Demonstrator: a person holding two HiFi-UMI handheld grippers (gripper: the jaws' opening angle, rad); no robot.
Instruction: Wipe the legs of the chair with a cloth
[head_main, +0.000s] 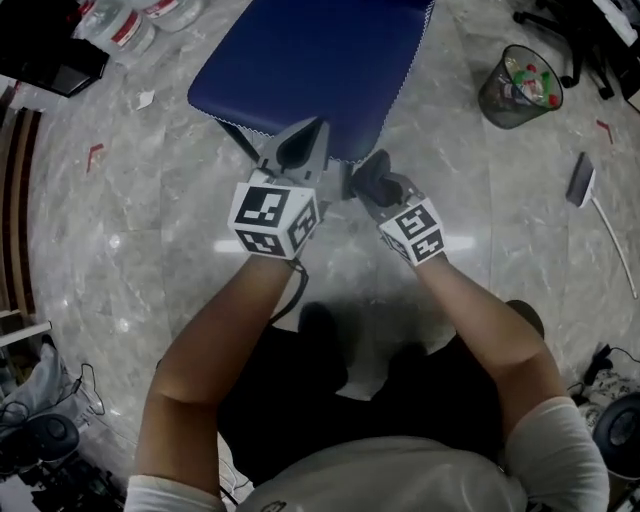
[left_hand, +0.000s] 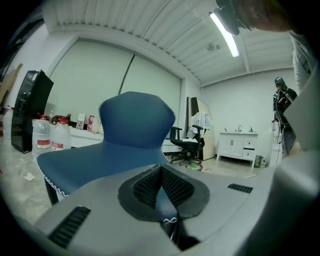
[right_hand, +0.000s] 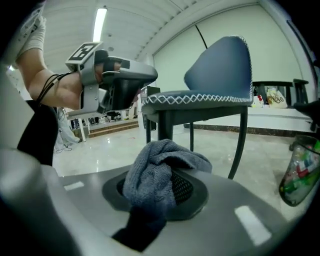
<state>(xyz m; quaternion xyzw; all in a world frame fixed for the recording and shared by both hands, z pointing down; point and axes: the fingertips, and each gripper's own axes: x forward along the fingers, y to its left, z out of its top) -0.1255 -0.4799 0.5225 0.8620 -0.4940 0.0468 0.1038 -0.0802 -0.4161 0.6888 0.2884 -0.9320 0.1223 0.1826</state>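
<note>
The blue chair stands in front of me; its seat has white zigzag stitching along the edge. My left gripper is at the seat's front edge. In the left gripper view its jaws are shut on a strip of blue stitched seat edge. Just to its right and lower, my right gripper is shut on a bunched grey cloth, which shows as a dark cloth in the head view. Dark chair legs rise a short way beyond the cloth, without touching it; another leg is further right.
A mesh waste bin full of rubbish stands right of the chair, also the bin at the right edge. Plastic bottles sit far left. A dustpan-like tool lies on the marble floor at right. Cables and gear lie bottom left.
</note>
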